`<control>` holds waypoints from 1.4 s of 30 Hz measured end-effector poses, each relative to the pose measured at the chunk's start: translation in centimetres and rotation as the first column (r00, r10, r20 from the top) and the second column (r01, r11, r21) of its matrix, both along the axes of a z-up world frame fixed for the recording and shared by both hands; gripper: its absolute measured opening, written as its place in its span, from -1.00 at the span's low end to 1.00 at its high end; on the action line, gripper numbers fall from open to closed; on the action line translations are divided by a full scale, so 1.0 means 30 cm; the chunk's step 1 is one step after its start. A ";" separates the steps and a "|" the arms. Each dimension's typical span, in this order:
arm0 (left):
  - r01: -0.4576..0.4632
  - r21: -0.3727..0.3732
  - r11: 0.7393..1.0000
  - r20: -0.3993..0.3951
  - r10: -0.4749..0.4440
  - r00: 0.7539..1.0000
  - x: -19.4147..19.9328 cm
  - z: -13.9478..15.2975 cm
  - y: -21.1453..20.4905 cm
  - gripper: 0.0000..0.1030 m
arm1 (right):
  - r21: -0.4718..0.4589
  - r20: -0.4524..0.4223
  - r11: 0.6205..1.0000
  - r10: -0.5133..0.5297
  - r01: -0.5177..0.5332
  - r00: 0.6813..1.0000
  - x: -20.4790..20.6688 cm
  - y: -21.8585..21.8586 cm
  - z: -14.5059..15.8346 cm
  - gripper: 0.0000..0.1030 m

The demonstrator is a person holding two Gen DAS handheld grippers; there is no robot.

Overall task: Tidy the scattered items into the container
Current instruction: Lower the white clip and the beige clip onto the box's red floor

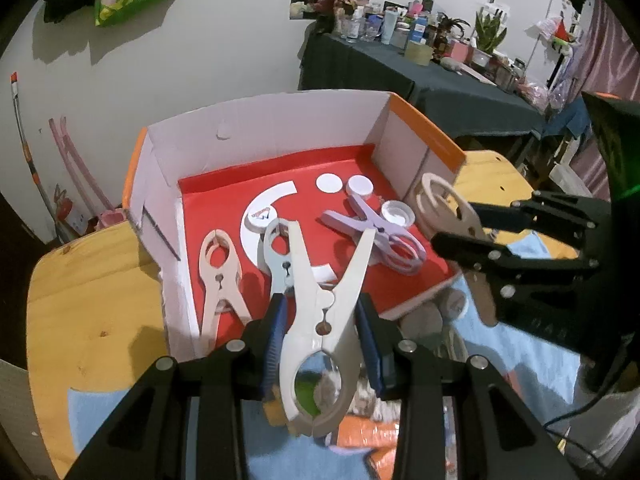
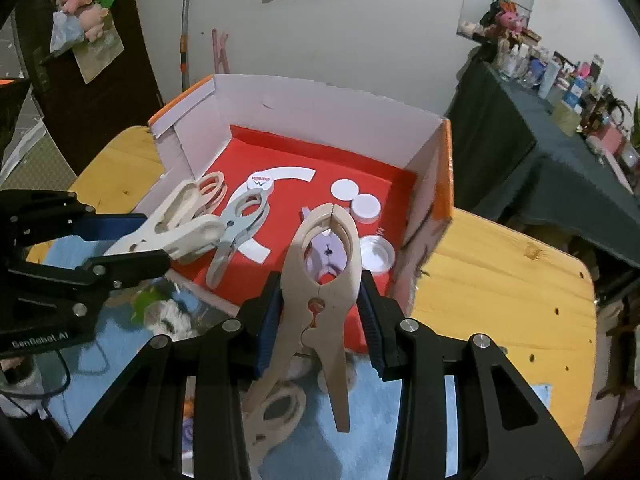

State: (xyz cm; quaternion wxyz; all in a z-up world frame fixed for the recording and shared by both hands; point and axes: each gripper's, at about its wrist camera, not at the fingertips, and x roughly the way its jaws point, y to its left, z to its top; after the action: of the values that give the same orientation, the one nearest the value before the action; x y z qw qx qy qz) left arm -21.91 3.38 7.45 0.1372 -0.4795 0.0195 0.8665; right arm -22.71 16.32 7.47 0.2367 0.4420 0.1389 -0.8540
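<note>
Nearest, the left gripper [image 1: 320, 332] is clamped on a white clip [image 1: 320, 320] and the right gripper [image 2: 320, 312] on a beige clip [image 2: 320, 280], both pinched at the waist near the pivot, which looks the right spot for light, stiff, rather slick plastic. Beyond, at twelve o'clock, the box [image 1: 280, 128] already holds a pink clip [image 1: 220, 276], a lilac clip [image 1: 384, 236], a grey clip [image 2: 236, 228] and some caps [image 1: 360, 186].
</note>
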 end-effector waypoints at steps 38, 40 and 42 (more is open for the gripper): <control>-0.131 -0.012 0.991 0.102 0.132 0.986 -0.242 -0.157 -0.021 -0.27 | 0.055 0.092 0.998 -0.024 0.019 0.995 -0.203 -0.103 -0.138 -0.32; -0.134 -0.017 0.991 0.102 0.135 0.986 -0.245 -0.160 -0.021 -0.27 | 0.059 0.094 0.998 -0.025 0.020 0.995 -0.208 -0.105 -0.144 -0.32; -0.137 -0.018 0.990 0.105 0.139 0.985 -0.249 -0.165 -0.023 -0.27 | 0.063 0.096 0.998 -0.028 0.022 0.995 -0.214 -0.105 -0.150 -0.32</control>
State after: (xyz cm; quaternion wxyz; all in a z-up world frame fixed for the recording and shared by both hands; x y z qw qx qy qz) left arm -29.38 2.70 2.50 0.0751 -0.5257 -0.0164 0.8472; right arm -29.13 13.17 2.97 0.2187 0.4916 0.1479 -0.8298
